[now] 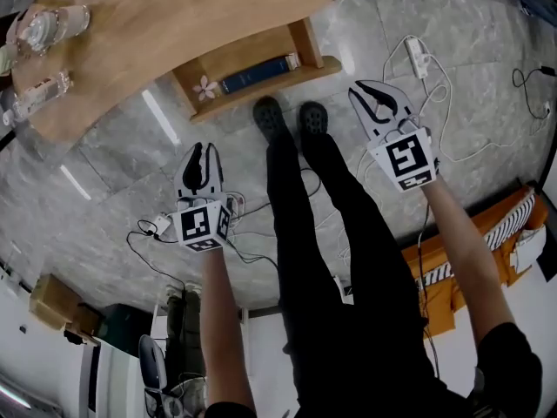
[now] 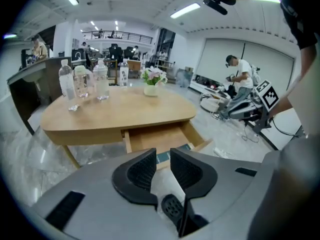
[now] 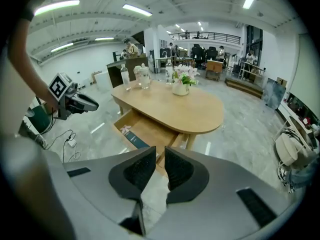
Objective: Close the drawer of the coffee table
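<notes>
In the head view, the drawer (image 1: 252, 70) is seen pulled out from under the bench (image 1: 174, 16), with a blue book (image 1: 257, 71) lying in it. The left gripper (image 1: 201, 153) and right gripper (image 1: 370, 94) are held clear of it, one either side of the person's legs (image 1: 305, 198).

In the left gripper view, the jaws are parted by a narrow gap with nothing between them, and the pulled-out drawer (image 2: 155, 136) is seen beyond.

In the right gripper view, the jaws are drawn together, empty, and the drawer (image 3: 145, 131) lies ahead, untouched.

Matt pale wood coffee table (image 1: 174, 16) and drawer (image 1: 239, 57) (smooth grain) over glossy marbled stone floor (image 1: 113, 198).
</notes>
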A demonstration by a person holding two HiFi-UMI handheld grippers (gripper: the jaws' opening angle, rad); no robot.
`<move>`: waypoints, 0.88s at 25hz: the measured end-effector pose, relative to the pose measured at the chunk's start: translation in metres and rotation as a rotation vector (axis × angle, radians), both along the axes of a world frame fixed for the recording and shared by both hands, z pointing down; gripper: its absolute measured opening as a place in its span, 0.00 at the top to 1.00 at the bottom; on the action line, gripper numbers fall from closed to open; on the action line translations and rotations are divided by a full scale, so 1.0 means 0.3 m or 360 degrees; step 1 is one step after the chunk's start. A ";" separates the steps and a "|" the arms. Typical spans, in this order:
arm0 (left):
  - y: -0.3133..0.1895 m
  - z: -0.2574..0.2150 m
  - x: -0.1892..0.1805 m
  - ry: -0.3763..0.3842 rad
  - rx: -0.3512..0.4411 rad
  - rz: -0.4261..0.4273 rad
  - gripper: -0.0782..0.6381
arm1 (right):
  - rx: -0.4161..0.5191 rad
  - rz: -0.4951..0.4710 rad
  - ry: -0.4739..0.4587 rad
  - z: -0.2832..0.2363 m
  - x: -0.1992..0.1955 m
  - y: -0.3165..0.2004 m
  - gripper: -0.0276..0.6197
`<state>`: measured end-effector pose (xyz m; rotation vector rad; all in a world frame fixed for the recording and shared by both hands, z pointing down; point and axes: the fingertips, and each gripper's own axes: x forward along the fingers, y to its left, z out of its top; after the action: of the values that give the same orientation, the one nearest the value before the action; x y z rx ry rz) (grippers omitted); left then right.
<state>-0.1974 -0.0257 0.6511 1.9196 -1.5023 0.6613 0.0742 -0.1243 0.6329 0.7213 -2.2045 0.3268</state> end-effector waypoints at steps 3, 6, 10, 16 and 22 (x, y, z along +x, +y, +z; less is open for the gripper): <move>0.008 0.113 -0.038 -0.0035 -0.0084 0.0067 0.72 | -0.0042 -0.0052 0.0101 0.121 0.005 0.009 0.88; 0.010 0.214 -0.067 -0.0056 -0.0151 0.0100 0.63 | -0.0070 -0.0113 0.0205 0.223 0.028 0.001 0.81; 0.029 0.323 -0.116 -0.0111 -0.0215 0.0081 0.51 | -0.0103 -0.0191 0.0341 0.344 0.057 -0.002 0.73; 0.037 0.484 -0.146 -0.0108 -0.0308 0.0024 0.48 | -0.0168 -0.0227 0.0498 0.513 0.074 -0.011 0.68; 0.004 0.578 -0.119 -0.0075 -0.0324 0.0022 0.47 | -0.0223 -0.0229 0.0613 0.650 0.085 -0.024 0.68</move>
<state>-0.2332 -0.0244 0.8245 1.7725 -1.3935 0.8374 0.0997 -0.1316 0.8280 0.4979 -1.8358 0.2433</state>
